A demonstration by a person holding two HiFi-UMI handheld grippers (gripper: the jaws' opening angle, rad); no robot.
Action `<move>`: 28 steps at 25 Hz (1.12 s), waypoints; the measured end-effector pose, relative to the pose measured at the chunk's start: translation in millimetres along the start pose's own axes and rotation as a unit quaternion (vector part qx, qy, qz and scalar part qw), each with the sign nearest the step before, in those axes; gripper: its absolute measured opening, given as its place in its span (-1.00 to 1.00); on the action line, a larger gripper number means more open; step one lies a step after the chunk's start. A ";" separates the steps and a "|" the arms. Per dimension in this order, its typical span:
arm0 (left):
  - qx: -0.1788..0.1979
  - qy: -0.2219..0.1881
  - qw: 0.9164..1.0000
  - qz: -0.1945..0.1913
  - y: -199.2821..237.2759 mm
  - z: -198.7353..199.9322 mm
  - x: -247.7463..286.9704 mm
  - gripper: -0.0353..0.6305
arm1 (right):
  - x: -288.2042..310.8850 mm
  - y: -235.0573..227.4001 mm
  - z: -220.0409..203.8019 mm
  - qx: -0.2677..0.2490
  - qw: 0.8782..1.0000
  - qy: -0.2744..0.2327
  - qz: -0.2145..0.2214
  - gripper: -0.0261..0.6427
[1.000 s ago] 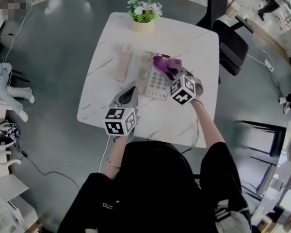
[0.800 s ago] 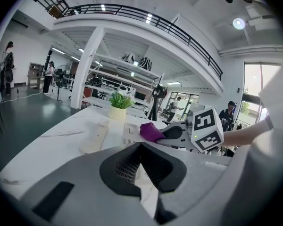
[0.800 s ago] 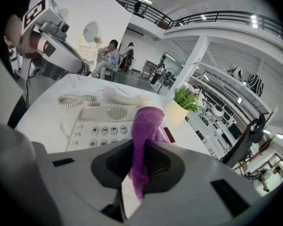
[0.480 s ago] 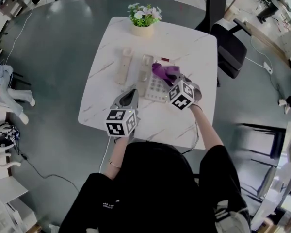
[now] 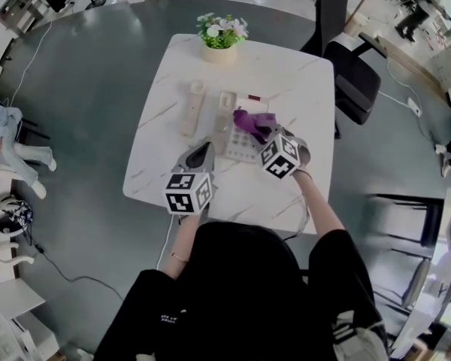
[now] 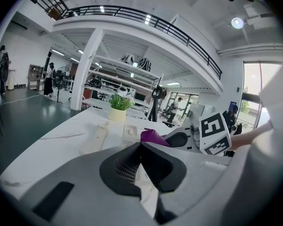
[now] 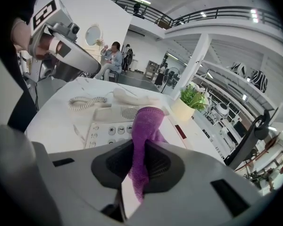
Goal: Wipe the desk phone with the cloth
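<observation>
Right gripper [image 7: 139,166] pinches knitted purple cloth [image 7: 148,119] over flat cream desk phone [image 7: 106,128].

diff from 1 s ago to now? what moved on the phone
The right gripper, shut on the purple cloth, dragged it down the desk phone toward the person, uncovering the red display strip near the phone's top. Nothing was taken hold of or let go. The left gripper stayed shut and empty beside the phone; the handset stayed lying on the table.
</observation>
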State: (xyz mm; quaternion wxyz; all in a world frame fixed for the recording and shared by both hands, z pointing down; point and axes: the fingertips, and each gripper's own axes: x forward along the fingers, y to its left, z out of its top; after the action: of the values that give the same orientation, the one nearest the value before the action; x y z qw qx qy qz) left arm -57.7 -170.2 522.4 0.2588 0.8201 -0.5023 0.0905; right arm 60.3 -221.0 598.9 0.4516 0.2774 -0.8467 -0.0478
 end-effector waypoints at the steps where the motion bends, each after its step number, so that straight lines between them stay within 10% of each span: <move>1: 0.000 0.000 1.000 0.000 -0.2 0.2 -0.2 -0.90 | -0.4 1.3 -0.2 0.001 1.000 -0.001 0.001 -0.81; 28: -0.003 -0.010 1.000 -0.001 -6.9 4.0 -6.0 -0.90 | -12.3 43.2 -6.2 0.019 0.997 -0.005 0.073 -0.81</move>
State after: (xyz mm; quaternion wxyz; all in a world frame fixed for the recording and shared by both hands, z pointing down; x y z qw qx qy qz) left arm -55.0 -165.1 514.2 0.2561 0.8205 -0.5046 0.0808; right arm 52.2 -177.3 607.8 0.4440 0.2226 -0.8679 -0.0003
